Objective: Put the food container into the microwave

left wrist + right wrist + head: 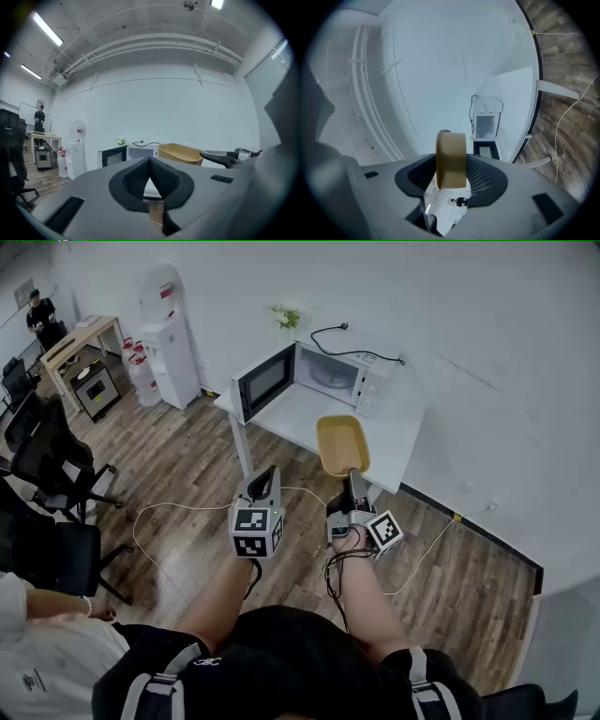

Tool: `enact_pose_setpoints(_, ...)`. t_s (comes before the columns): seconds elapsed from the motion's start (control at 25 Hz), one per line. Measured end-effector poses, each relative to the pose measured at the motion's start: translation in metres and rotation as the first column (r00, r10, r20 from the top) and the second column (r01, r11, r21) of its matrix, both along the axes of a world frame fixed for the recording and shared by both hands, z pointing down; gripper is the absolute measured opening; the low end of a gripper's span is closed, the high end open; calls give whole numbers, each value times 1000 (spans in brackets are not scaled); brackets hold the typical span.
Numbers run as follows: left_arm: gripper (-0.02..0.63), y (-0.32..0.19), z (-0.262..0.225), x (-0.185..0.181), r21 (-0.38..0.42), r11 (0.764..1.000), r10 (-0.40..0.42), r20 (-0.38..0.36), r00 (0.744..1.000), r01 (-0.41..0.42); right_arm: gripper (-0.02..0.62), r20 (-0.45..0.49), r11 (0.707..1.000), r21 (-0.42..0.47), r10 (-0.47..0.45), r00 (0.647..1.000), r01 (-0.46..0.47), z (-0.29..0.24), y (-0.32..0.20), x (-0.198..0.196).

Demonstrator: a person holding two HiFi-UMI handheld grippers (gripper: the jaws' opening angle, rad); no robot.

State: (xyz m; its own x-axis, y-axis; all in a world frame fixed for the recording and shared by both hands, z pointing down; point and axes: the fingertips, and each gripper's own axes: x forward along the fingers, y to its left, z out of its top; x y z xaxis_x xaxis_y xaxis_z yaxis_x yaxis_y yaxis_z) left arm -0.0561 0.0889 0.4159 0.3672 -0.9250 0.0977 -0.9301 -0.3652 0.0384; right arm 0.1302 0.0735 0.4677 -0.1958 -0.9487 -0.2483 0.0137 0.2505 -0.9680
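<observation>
The yellow food container [342,444] hangs over the near edge of the white table [398,432], with my right gripper [354,476] shut on its near rim. In the right gripper view the container [451,157] stands edge-on between the two pads. A white microwave [328,376] sits on the table behind it, its door [262,381] swung open to the left. Left of the container, over the wood floor, my left gripper [269,472] is shut with nothing in it. The left gripper view shows the container [180,153] and the microwave [136,152] ahead.
A water dispenser [171,348] and spare bottles [141,376] stand left of the table. Black office chairs [47,465] are at the far left. A white cable [187,507] trails over the floor. A small plant [286,317] sits behind the microwave. A person [42,310] stands far back.
</observation>
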Motion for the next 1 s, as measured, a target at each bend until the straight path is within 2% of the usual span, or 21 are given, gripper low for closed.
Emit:
enact_pose_setpoints(0.6, 9, -27, 10, -12, -9, 1000, 27, -2, 1000, -27, 210, 2, 1000, -8, 6, 1000, -6, 9, -23, -17)
enact_pose_setpoints(1.0, 9, -40, 15, -52, -2, 1000, 22, -16, 1000, -22, 210, -4, 1000, -15, 11, 1000, -11, 13, -39, -50)
